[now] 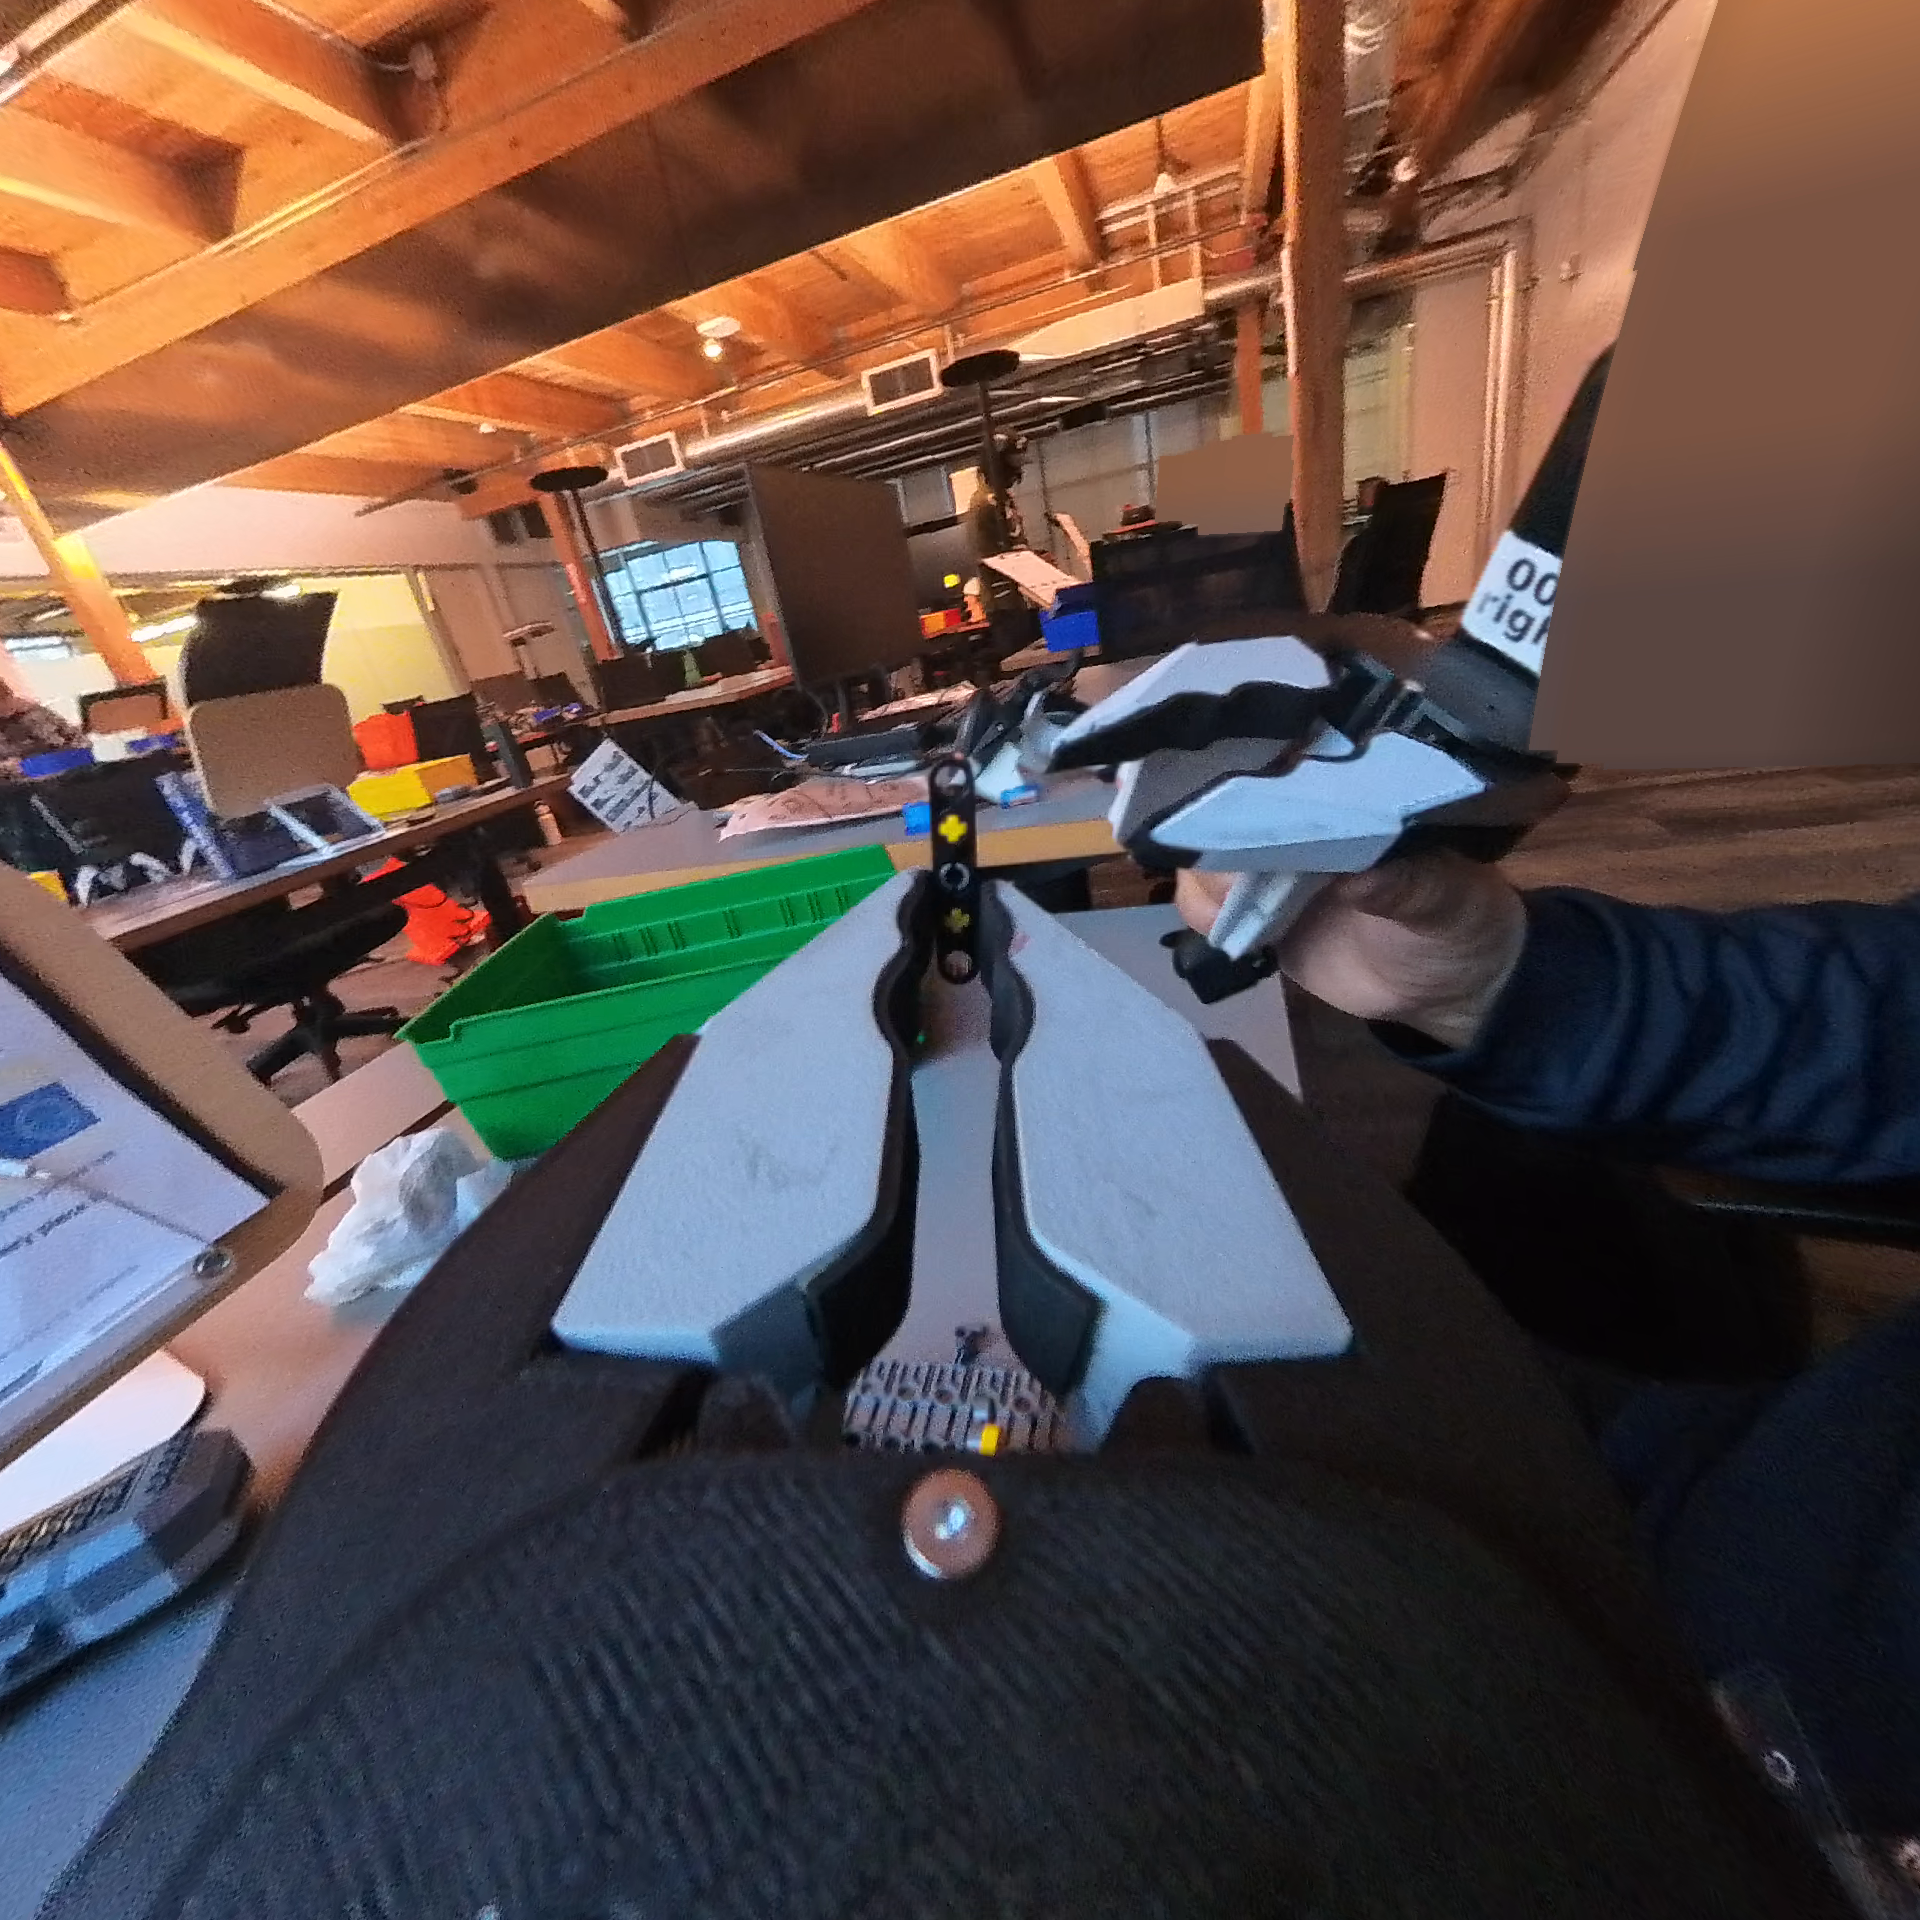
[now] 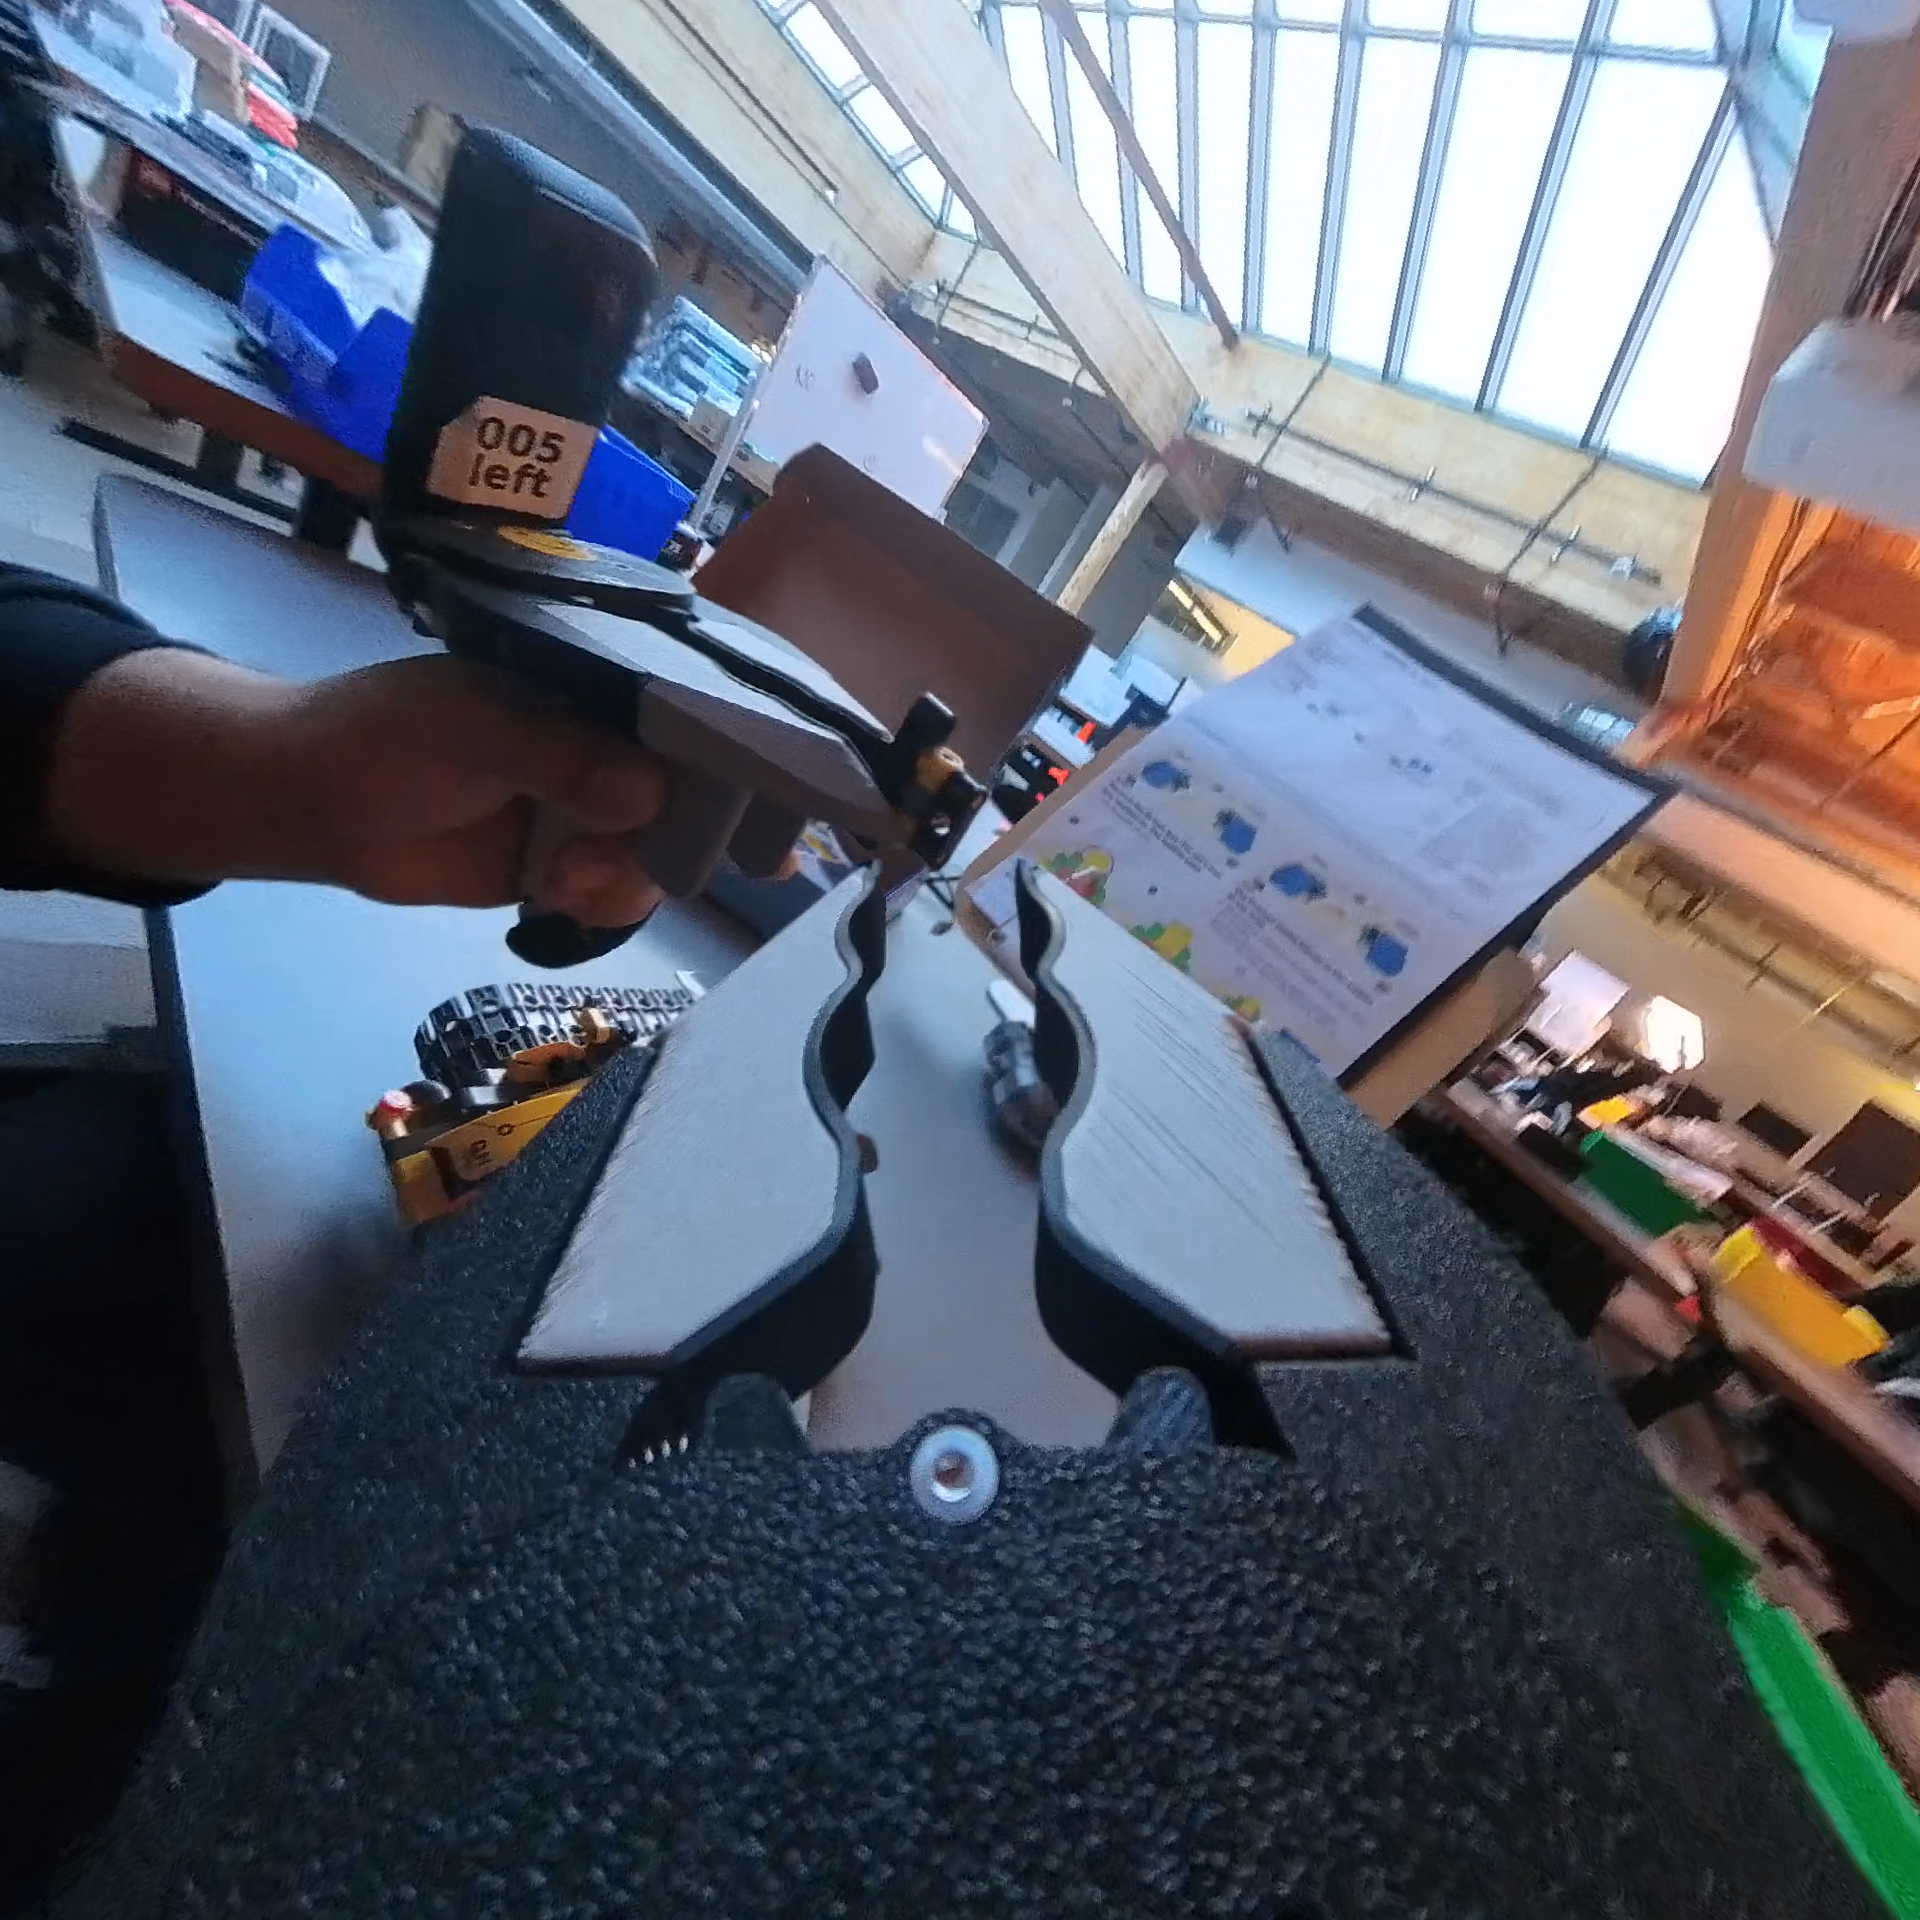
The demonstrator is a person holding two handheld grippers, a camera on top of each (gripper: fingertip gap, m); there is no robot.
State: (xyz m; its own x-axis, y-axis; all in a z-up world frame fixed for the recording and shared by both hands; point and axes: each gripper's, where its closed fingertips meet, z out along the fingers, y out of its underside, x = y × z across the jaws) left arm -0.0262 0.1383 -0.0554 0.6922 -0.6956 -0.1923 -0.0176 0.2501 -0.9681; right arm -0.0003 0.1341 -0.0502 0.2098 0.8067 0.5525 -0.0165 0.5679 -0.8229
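In the left wrist view, the left gripper sits at frame centre with its fingers pressed in on a slim black beam studded with yellow cross-shaped pins; the beam stands upright, its long axis running straight up out of the fingertips toward the ceiling beams, the lower end pinched and the upper end free. To the right of centre the right gripper comes in side-on, held in a hand, its tips aimed leftward at the beam's top end and just beside it, apart from it as far as I can tell; its fingers look parted from here. A green bin lies left of centre behind the fingers, a crumpled white wad at lower left. In the right wrist view, the right gripper is plainly spread and empty, and the beam shows above and a little left of its tips, clamped in the left gripper's nose and lying crosswise to the right fingers. A yellow-and-black tracked model rests on the table at mid-left; an instruction sheet on a stand fills the right.
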